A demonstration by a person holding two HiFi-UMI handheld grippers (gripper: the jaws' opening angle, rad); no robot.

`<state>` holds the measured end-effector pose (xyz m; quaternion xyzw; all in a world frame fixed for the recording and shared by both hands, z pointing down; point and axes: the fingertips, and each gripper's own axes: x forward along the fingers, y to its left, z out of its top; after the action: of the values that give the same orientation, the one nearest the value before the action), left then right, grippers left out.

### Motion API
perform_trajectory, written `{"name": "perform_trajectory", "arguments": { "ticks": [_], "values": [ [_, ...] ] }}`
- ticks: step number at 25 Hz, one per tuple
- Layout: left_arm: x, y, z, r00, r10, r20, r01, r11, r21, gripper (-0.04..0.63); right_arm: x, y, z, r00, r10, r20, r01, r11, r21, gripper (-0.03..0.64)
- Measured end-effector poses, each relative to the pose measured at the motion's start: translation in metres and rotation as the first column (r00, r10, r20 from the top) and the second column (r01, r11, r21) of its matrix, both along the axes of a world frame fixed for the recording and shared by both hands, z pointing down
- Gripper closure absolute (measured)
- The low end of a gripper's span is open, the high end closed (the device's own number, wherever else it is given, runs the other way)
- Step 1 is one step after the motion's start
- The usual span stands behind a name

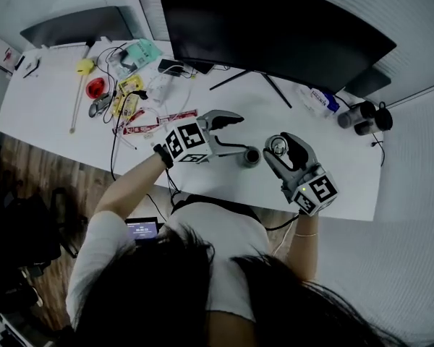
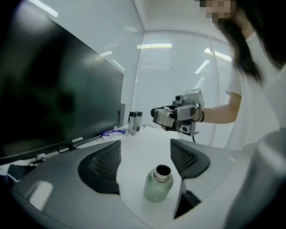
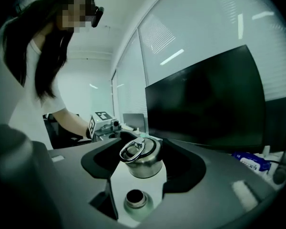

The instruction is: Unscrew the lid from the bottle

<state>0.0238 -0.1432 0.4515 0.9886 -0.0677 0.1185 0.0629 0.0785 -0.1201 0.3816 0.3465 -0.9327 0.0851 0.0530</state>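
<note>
The small green-grey bottle (image 1: 251, 156) stands upright on the white table (image 1: 50, 107) with its mouth open. In the left gripper view the bottle (image 2: 158, 182) stands low between the wide-apart jaws, nearer the right jaw and touching neither. My left gripper (image 1: 237, 134) is open, just left of the bottle. A metal lid (image 1: 278, 146) with a ring handle sits in my right gripper (image 1: 278, 149), which is shut on it. In the right gripper view the lid (image 3: 140, 157) hangs above the open bottle (image 3: 136, 200).
A large dark monitor (image 1: 275, 27) on a stand fills the back of the table. Two dark cylinders (image 1: 362, 118) and a blue-white packet (image 1: 320, 100) lie at the far right. Cables, tools and small packets (image 1: 126, 96) clutter the far left. The table's near edge (image 1: 224, 197) runs just under both grippers.
</note>
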Motion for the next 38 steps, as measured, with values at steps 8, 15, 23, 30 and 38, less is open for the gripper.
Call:
{"name": "perform_trajectory", "arguments": {
  "ticks": [8,15,23,30,38],
  "values": [
    [-0.018,-0.023,-0.060,0.965,-0.219,-0.143,0.224,0.975,0.016,0.224,0.032,-0.018,-0.040,0.953,0.295,0.064,-0.298,0.953,0.050,0.351],
    [-0.031,-0.024,-0.076,0.898,-0.419,-0.135,0.425,0.905,0.017,0.255,0.046,-0.014,-0.060,0.905,0.423,0.048,-0.425,0.892,0.151,0.351],
    [-0.042,-0.016,-0.091,0.806,-0.570,-0.162,0.575,0.818,-0.020,0.369,0.047,-0.001,-0.057,0.904,0.427,0.002,-0.421,0.892,0.166,0.351],
    [-0.054,-0.010,-0.086,0.752,-0.642,-0.152,0.649,0.761,-0.002,0.456,0.051,0.005,-0.048,0.899,0.438,0.024,-0.436,0.887,0.151,0.353],
    [-0.069,-0.009,-0.078,0.696,-0.703,-0.147,0.710,0.704,-0.001,0.537,0.056,0.008,-0.038,0.898,0.440,0.028,-0.439,0.890,0.124,0.353]
  ]
}}
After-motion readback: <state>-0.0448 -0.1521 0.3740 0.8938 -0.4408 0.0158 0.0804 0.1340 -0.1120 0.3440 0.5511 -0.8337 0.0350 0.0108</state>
